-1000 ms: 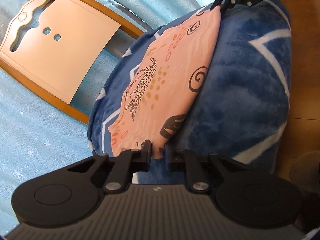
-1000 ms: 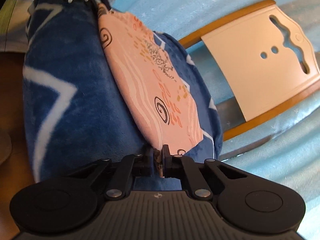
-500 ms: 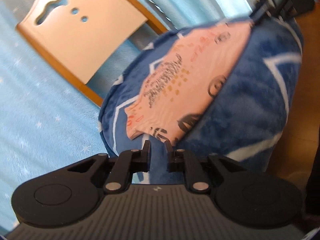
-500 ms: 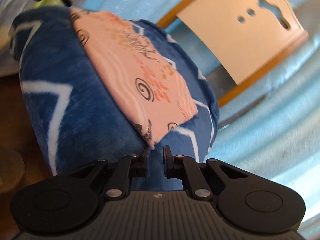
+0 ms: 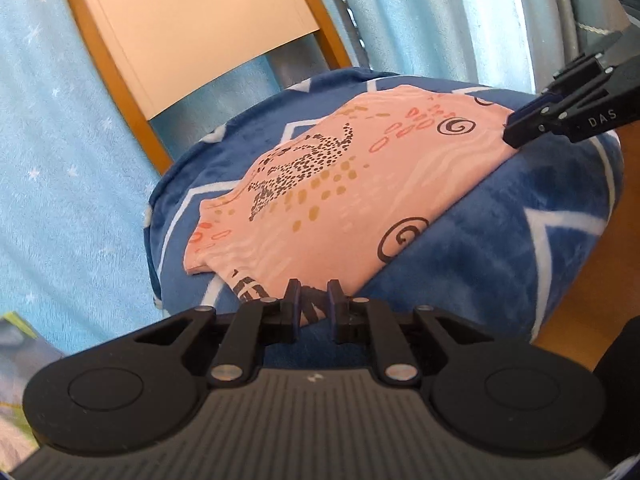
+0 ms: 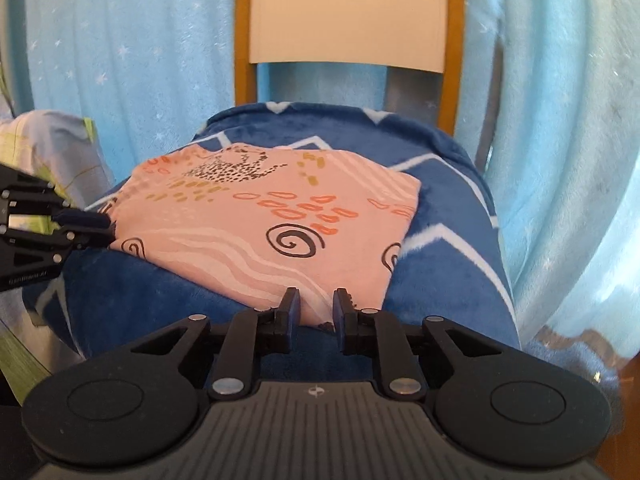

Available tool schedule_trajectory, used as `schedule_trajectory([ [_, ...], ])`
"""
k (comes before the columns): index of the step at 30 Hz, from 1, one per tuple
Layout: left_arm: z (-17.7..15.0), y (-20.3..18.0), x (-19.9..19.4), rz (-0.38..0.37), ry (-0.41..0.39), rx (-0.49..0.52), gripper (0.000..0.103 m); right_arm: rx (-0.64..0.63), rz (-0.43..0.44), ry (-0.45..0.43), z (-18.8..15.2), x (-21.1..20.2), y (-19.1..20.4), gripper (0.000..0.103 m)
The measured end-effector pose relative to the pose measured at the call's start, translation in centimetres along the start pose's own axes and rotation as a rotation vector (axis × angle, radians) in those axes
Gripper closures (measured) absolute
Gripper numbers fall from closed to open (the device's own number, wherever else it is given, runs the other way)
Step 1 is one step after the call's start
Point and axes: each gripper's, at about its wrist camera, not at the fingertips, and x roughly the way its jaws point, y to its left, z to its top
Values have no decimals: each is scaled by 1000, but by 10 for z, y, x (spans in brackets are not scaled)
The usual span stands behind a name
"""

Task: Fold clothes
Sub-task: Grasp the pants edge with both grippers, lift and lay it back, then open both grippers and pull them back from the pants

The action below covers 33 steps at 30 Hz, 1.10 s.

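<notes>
1. We have let go of the pink garment (image 6: pixel 264 232): a second ago both tongs pinched its near corners.
2. Left gripper (image 5: pixel 313 304) and right gripper (image 6: pixel 316 306) now stand narrowly apart, empty.
3. The garment lies folded flat on the blue blanket (image 6: pixel 448 248); this fold looks complete.

The pink garment (image 6: pixel 264 224) lies flat on the blue blanket (image 6: pixel 452 280), so you have free air above it. At twelve o'clock the chair back (image 6: pixel 348 16) blocks the far side. The blue curtain (image 6: pixel 560 160) closes off two and ten o'clock. Your left gripper (image 6: pixel 106 226) sits at nine o'clock against the garment's edge, and your right gripper (image 6: pixel 316 304) at six, jaws parted over the near hem. Bare blanket at four o'clock leaves room.
</notes>
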Motion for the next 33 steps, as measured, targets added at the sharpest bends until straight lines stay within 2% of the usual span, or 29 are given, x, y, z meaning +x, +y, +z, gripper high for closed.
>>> schedule_trajectory([
  [7, -5, 6, -24, 13, 20, -228, 81, 213, -9, -22, -11, -25, 3, 57],
  [9, -8, 2, -29, 11, 24, -271, 73, 257, -10, -31, -14, -31, 6, 53],
  [11, -10, -3, -30, 14, 28, -294, 72, 282, -11, -34, -15, -34, 10, 45],
  [20, -12, -8, -27, 12, 35, -343, 70, 279, -31, -31, -28, -31, 20, 39],
  [24, -14, -8, -20, 10, 38, -339, 69, 271, -36, -26, -33, -26, 20, 39],
  [26, -14, -7, -18, 13, 32, -348, 67, 266, -39, -23, -35, -24, 20, 33],
  [29, -13, -7, -16, 17, 28, -354, 65, 254, -41, -21, -37, -22, 22, 31],
  [33, -12, -9, -17, 22, 19, -348, 65, 246, -47, -30, -37, -23, 24, 30],
])
